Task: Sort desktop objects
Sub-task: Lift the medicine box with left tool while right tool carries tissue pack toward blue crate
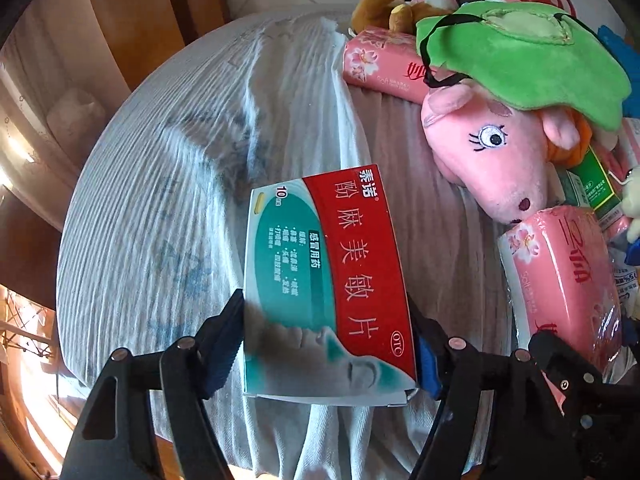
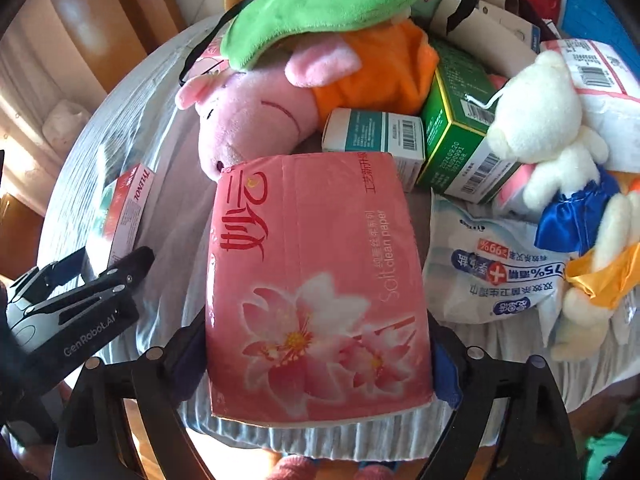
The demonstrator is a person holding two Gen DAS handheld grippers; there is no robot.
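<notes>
A red and teal medicine box [image 1: 320, 280] sits between the fingers of my left gripper [image 1: 326, 316], whose blue pads touch both long edges; the box tilts up off the grey cloth. From the right wrist view the same box [image 2: 128, 204] stands on edge at the left, with the left gripper [image 2: 100, 276] around it. A pink tissue pack [image 2: 316, 280] with a flower print fills my right gripper [image 2: 318, 336], and the pads press on its two sides. It lies near the table's front edge. That pack [image 1: 560, 276] also shows at the right of the left wrist view.
A round table under a grey ribbed cloth [image 1: 160, 200] holds a pile: pink plush pig [image 2: 248, 116] under a green plush [image 2: 340, 4], white bear [image 2: 548, 128], green box [image 2: 460, 132], teal-and-white box [image 2: 376, 136], wipes packet [image 2: 492, 268], second pink tissue pack [image 1: 380, 60]. Wood wall [image 1: 120, 12] behind.
</notes>
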